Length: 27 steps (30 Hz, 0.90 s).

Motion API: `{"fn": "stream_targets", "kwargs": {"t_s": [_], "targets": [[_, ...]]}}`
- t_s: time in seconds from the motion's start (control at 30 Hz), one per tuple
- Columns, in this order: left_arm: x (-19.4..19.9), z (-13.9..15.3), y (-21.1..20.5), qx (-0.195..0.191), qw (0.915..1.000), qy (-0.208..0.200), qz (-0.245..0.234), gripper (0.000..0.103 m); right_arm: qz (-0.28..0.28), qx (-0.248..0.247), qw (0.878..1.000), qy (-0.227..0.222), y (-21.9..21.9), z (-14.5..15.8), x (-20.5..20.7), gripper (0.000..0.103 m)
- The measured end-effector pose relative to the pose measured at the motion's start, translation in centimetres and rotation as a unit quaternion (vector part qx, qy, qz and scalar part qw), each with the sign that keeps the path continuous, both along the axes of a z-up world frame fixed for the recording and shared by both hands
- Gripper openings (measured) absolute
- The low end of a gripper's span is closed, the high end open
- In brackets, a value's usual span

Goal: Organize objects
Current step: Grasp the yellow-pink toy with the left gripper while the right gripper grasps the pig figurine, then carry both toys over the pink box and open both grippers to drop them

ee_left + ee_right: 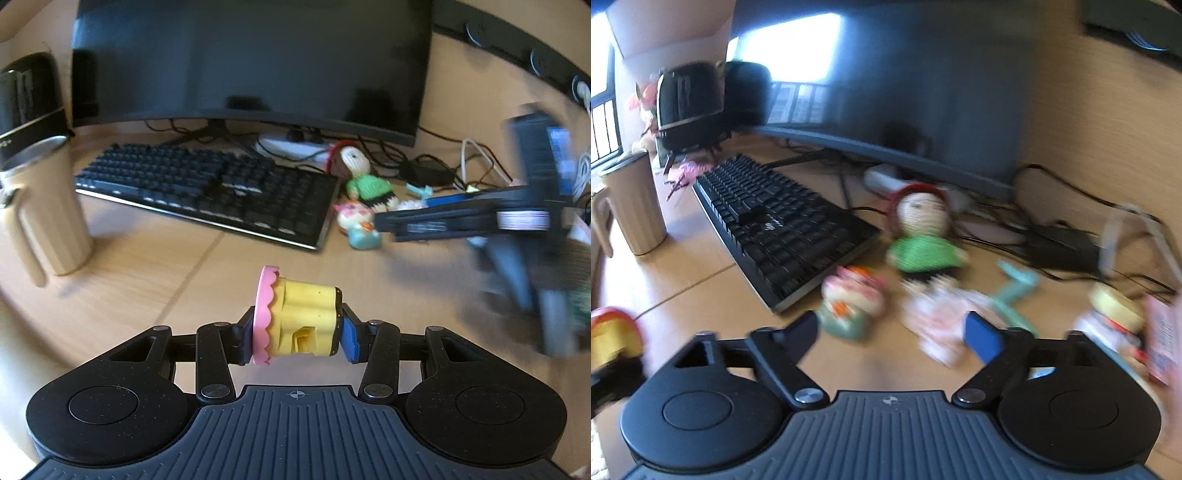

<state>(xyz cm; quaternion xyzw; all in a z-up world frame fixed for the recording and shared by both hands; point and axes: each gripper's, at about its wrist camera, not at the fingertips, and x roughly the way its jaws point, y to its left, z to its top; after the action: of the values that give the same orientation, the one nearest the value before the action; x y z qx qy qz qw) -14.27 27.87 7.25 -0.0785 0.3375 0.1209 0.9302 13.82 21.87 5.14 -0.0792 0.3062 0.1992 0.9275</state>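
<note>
Clamped between the blue pads of the left gripper point(297, 330) is a yellow toy cupcake point(301, 321), lying on its side with its pink scalloped top to the left and its dark base against the right pad, held just above the wooden desk point(147, 269). Farther back, a black keyboard point(207, 192) lies in front of a dark monitor point(251, 62), and a cream mug point(44, 210) stands at the far left. Right of the keyboard sit a knitted doll in a green top point(364, 173) and a small pink and teal figurine point(356, 221).

Over on the right, the right gripper point(892, 336) is blurred, its jaws apart with nothing between them. Just beyond its fingers lie the figurine, the doll, a pale pink toy point(942, 314) and a teal piece point(1015, 288), with tangled black cables point(1052, 236) behind them. At the right edge stands a blurred yellow-capped figure point(1115, 314).
</note>
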Motion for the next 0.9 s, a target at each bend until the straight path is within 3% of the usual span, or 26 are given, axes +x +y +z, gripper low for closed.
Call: {"fn": "stream_targets", "kwargs": {"t_s": [0.17,0.27,0.3,0.47,0.67,0.8,0.9], "targets": [[-2.0,1.0,2.2,-0.021,0.9995,-0.015,0.015,0.049,-0.002,-0.010,0.999,0.035,4.4,-2.1,4.4,0.068],[-1.9,1.1,2.3,-0.023,0.9996,-0.014,-0.003,0.049,-0.012,-0.012,0.997,0.074,4.5,-2.8,5.4,0.048],[-1.6,1.1,2.2,-0.022,0.9996,-0.012,-0.015,0.049,-0.019,-0.006,0.997,0.080,4.1,-2.7,5.3,0.048],[1.6,0.9,-0.6,-0.041,0.9930,-0.007,-0.110,0.049,-0.038,0.014,0.997,0.067,-0.8,0.7,-0.6,0.048],[7.4,2.2,-7.7,-0.073,0.9665,-0.031,-0.244,0.049,-0.115,-0.056,0.990,0.051,-10.0,4.0,-9.9,0.048],[12.7,3.9,-13.4,-0.094,0.9516,-0.055,-0.287,0.049,-0.185,-0.078,0.979,0.030,-16.5,5.9,-15.6,0.048],[16.9,6.2,-18.4,-0.081,0.9436,-0.092,-0.308,0.049,-0.225,-0.074,0.971,0.012,-20.8,6.9,-18.9,0.048]]}}
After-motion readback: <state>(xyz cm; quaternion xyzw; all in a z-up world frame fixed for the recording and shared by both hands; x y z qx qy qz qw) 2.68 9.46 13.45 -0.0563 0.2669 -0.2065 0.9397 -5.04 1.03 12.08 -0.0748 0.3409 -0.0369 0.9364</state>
